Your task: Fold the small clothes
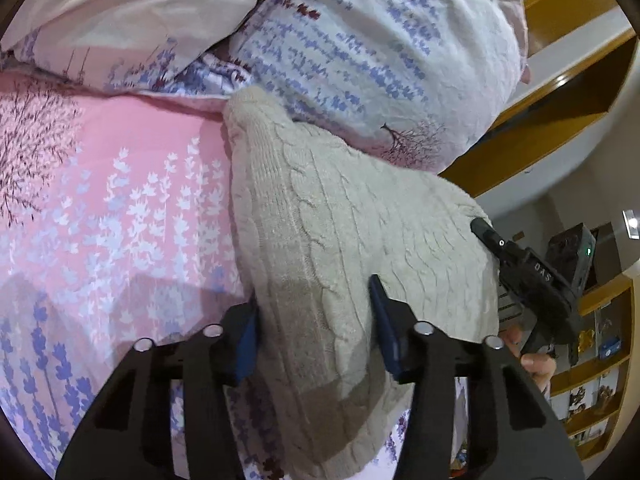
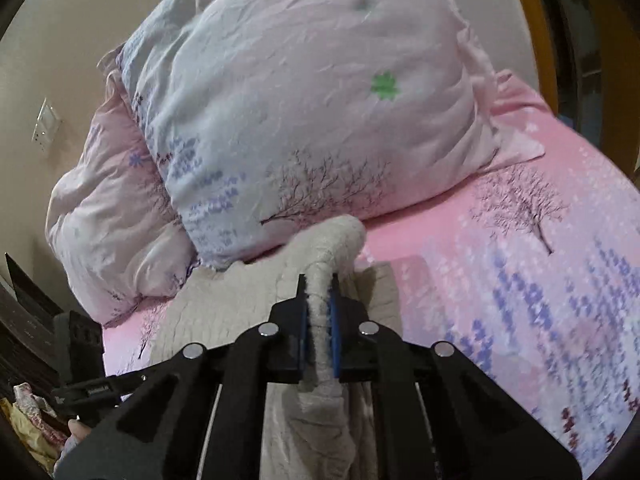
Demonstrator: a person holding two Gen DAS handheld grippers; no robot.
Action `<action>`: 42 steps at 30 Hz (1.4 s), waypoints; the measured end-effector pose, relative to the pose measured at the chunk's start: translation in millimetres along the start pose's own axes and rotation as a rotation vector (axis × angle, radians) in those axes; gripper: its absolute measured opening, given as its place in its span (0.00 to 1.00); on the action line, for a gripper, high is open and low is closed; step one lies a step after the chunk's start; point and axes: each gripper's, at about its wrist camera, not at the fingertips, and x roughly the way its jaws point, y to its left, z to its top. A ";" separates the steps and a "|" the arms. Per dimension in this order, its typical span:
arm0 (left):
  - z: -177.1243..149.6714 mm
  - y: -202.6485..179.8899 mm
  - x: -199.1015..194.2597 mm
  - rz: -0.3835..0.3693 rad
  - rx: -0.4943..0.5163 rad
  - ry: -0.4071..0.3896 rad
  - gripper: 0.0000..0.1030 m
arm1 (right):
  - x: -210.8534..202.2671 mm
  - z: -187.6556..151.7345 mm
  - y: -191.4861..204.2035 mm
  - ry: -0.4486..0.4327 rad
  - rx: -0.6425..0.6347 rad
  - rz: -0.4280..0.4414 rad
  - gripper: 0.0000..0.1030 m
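A cream cable-knit sweater (image 1: 340, 220) lies on the pink flowered bed sheet (image 1: 100, 200), one end reaching the pillows. My left gripper (image 1: 316, 312) is open, its blue-padded fingers standing either side of a fold of the knit. In the right wrist view my right gripper (image 2: 319, 304) is shut on a raised fold of the same sweater (image 2: 224, 304), lifted a little off the bed. The right gripper also shows in the left wrist view (image 1: 486, 230) at the sweater's far right edge.
Large flowered pillows (image 1: 380, 48) and a rumpled quilt (image 2: 120, 220) pile at the head of the bed. Wooden shelving (image 1: 592, 360) stands beside the bed. The pink sheet (image 2: 520, 260) stretches to the right of the sweater.
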 end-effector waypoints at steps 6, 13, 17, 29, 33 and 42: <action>0.1 -2.1 0.8 0.024 0.038 0.009 0.48 | 33.9 -21.5 -37.3 0.128 0.152 -0.050 0.20; -13.1 -0.6 -23.5 0.022 0.028 0.004 0.65 | -39.0 -50.8 -38.9 0.078 0.181 0.046 0.55; -25.8 6.9 -26.1 -0.005 -0.015 0.041 0.66 | -65.0 -81.4 -38.5 0.099 0.188 0.094 0.50; -48.1 -15.2 -13.4 0.028 0.046 0.065 0.40 | -70.5 -92.6 4.9 0.040 0.028 0.066 0.09; -49.1 -19.5 -17.6 0.025 0.064 0.048 0.32 | -87.4 -85.8 1.0 0.003 0.026 0.042 0.08; -60.6 -30.9 -9.7 0.185 0.187 0.022 0.34 | -52.7 -114.2 -24.5 0.134 0.106 -0.009 0.09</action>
